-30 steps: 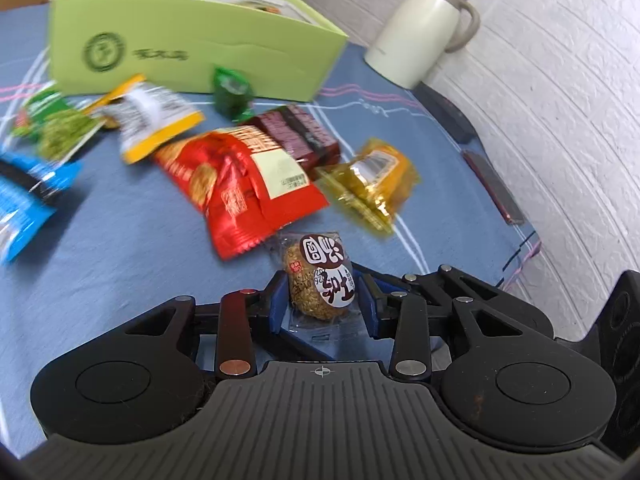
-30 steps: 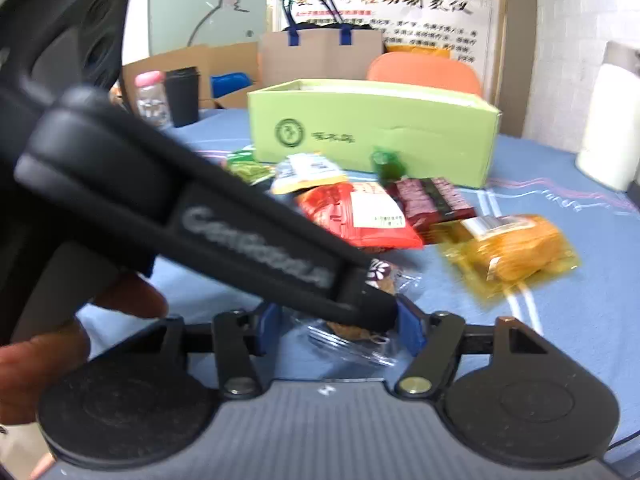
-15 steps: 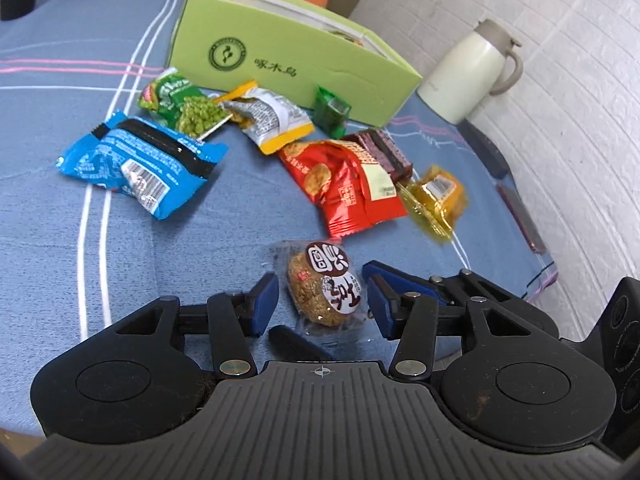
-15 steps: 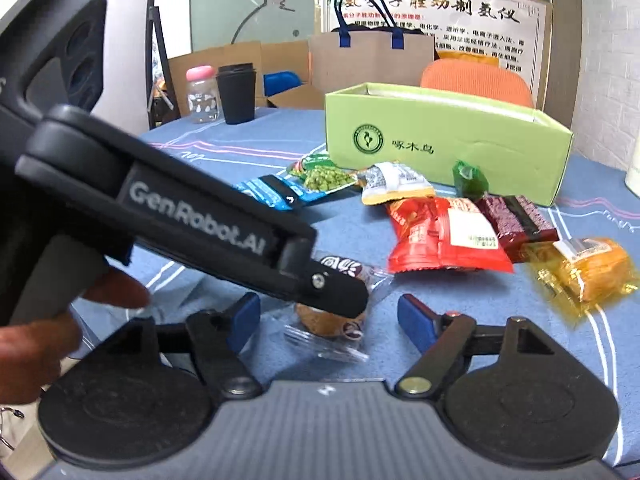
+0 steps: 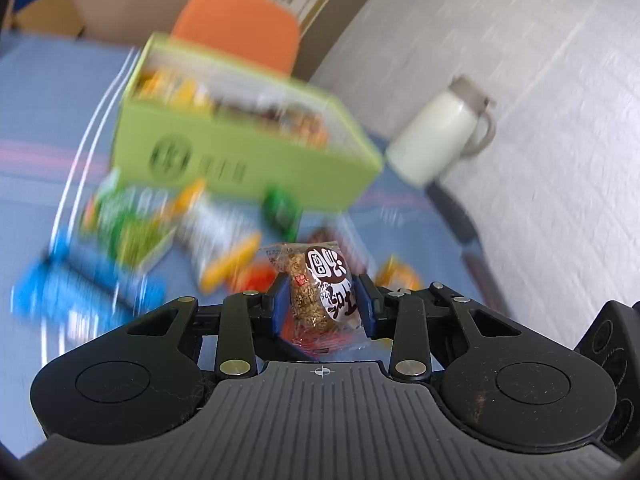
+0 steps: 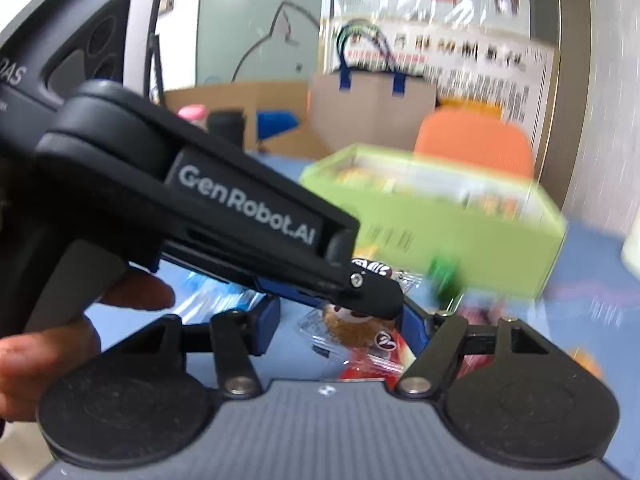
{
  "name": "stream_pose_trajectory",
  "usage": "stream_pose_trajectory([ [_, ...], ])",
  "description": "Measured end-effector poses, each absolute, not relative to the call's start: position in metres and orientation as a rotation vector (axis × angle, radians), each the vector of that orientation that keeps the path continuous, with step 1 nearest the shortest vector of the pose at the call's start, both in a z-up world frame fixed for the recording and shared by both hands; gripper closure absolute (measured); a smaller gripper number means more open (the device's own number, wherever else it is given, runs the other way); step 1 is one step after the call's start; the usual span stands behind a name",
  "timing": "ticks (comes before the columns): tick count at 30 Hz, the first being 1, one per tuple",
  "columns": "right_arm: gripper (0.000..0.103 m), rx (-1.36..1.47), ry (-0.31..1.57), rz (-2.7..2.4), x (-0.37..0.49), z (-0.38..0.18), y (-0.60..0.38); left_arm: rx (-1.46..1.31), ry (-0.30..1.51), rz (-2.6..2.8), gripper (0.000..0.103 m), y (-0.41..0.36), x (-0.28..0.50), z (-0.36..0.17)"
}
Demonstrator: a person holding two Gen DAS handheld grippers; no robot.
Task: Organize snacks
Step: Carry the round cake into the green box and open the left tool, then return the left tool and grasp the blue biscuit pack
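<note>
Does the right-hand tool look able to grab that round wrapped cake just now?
Probably not: the left gripper already has its jaws shut on the round wrapped cake and lies across the right gripper, blocking its open jaws.

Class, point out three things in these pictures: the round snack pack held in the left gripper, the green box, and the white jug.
round snack pack [image 5: 320, 292]: left wrist view, on its printed label.
green box [image 5: 240, 160]: left wrist view, on its front wall.
white jug [image 5: 436, 136]: left wrist view, on its body.
</note>
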State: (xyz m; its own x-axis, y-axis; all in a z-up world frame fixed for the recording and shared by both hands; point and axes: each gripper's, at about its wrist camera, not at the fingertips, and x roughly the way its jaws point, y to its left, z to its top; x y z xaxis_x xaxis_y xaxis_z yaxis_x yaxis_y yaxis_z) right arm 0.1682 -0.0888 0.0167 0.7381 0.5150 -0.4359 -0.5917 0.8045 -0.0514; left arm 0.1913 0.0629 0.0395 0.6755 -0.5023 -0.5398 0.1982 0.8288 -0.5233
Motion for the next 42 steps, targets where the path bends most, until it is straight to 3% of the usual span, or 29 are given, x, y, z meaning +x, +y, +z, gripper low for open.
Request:
stream_pose_trajectory([
  [7,0.026,-0.230,0.357,0.626,0.280,0.055,-0.078,-0.405,0.636,-0.372,0.090,0.061,0.296,0.092],
  [13,0.024,-0.209,0.451,0.676,0.350,0.041,-0.073,-0.358,0.682,-0.309,0.089,0.061,0.363,0.080],
  [14,0.022,-0.195,0.478,0.694,0.357,0.036,-0.072,-0.362,0.695,-0.298,0.087,0.064,0.370,0.073],
  [16,0.021,-0.162,0.503,0.709,0.363,0.032,-0.076,-0.382,0.703,-0.274,0.071,0.072,0.376,0.066],
  [21,0.011,-0.117,0.396,0.659,0.322,0.049,-0.109,-0.389,0.607,-0.289,0.055,0.090,0.341,0.078],
  [29,0.009,-0.127,0.426,0.624,0.256,0.040,-0.130,-0.379,0.592,-0.332,0.051,0.084,0.272,0.080],
  [42,0.008,0.011,0.590,0.652,0.160,-0.014,-0.130,-0.491,0.676,-0.248,0.048,0.104,0.182,0.030],
])
